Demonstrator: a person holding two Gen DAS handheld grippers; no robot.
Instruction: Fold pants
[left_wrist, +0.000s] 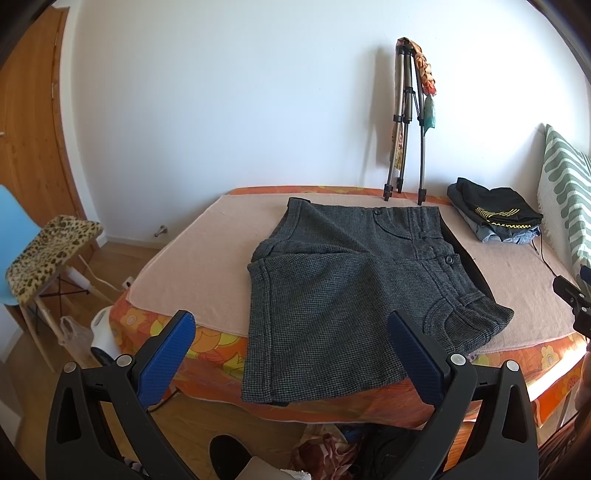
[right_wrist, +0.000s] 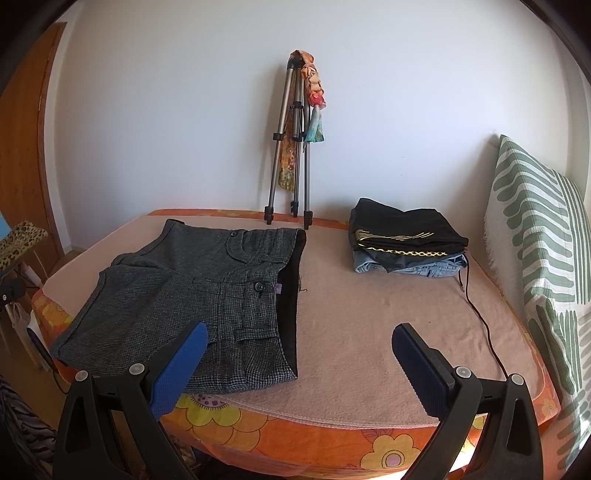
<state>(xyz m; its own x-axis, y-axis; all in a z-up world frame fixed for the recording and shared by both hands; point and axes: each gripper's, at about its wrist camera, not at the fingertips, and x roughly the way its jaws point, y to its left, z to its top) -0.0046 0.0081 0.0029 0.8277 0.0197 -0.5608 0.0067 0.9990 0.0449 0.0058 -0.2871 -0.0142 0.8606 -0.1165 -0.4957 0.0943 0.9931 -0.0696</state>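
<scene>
Dark grey checked shorts (left_wrist: 332, 291) lie on a pink blanket (left_wrist: 192, 266) on the bed, one half laid over the other, waistband to the right, hem hanging over the bed's near edge. They also show in the right wrist view (right_wrist: 192, 295), at left. My left gripper (left_wrist: 291, 328) is open and empty, held before the bed edge with the hem between its blue pads. My right gripper (right_wrist: 299, 343) is open and empty, above the blanket by the waistband end; its left pad (right_wrist: 184, 365) is over the shorts. The right gripper shows at the left wrist view's right edge (left_wrist: 576, 299).
A stack of folded clothes (right_wrist: 406, 240) sits at the back right, with a black cable (right_wrist: 480, 314) across the blanket. A tripod (right_wrist: 291, 147) leans on the wall. A striped pillow (right_wrist: 535, 258) stands at right. A leopard stool (left_wrist: 51, 251) and floor clutter (left_wrist: 332, 450) are left and below.
</scene>
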